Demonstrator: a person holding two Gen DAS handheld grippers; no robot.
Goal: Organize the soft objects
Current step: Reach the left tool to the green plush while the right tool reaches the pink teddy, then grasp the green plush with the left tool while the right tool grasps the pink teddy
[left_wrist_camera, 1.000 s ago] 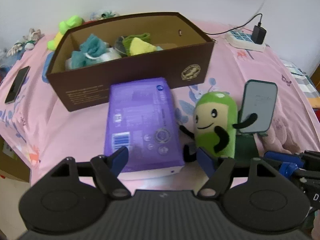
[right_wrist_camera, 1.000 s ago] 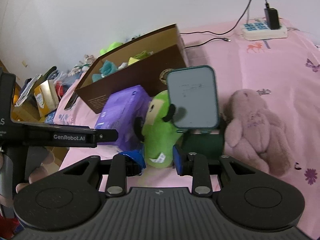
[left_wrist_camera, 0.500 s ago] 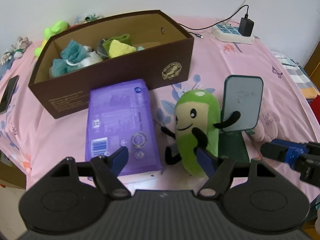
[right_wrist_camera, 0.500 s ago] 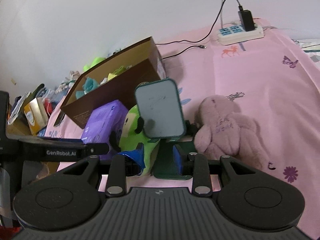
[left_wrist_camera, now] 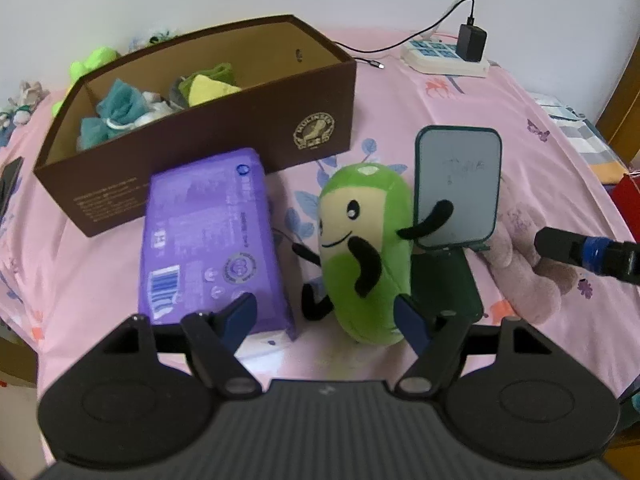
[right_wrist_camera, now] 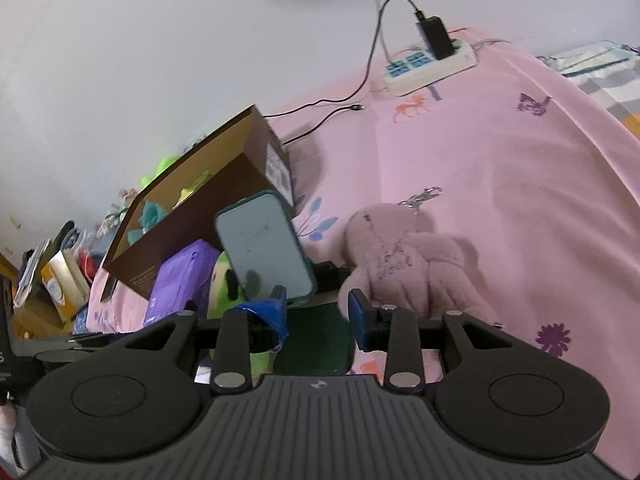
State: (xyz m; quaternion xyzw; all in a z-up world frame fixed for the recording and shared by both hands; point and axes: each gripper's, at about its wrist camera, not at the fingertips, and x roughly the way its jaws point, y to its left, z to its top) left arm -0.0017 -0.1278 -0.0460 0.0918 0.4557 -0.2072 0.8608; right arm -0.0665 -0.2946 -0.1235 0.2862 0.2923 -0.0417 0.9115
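A green plush (left_wrist_camera: 364, 248) with a smiling face stands on the pink bedsheet, leaning on a phone (left_wrist_camera: 458, 184) in a dark green stand. My left gripper (left_wrist_camera: 324, 312) hovers open just in front of it, its right fingertip by the plush's lower edge. A purple soft pack (left_wrist_camera: 208, 236) lies to the left. A pink plush bunny (right_wrist_camera: 408, 256) lies right of the stand. My right gripper (right_wrist_camera: 318, 316) has its jaws opening, with the stand's base seen between them and the pads touching nothing. A brown box (left_wrist_camera: 240, 120) behind holds several soft items.
A power strip (right_wrist_camera: 428, 64) with a plugged charger and cables lies at the back of the bed. A black phone (left_wrist_camera: 8, 184) lies at the left edge. Clutter (right_wrist_camera: 52, 280) is stacked beside the bed on the left. The bed's front edge is close below the grippers.
My left gripper shifted right, from over the purple pack towards the green plush. The right gripper moved right towards the pink bunny, rolled, and its jaws widened.
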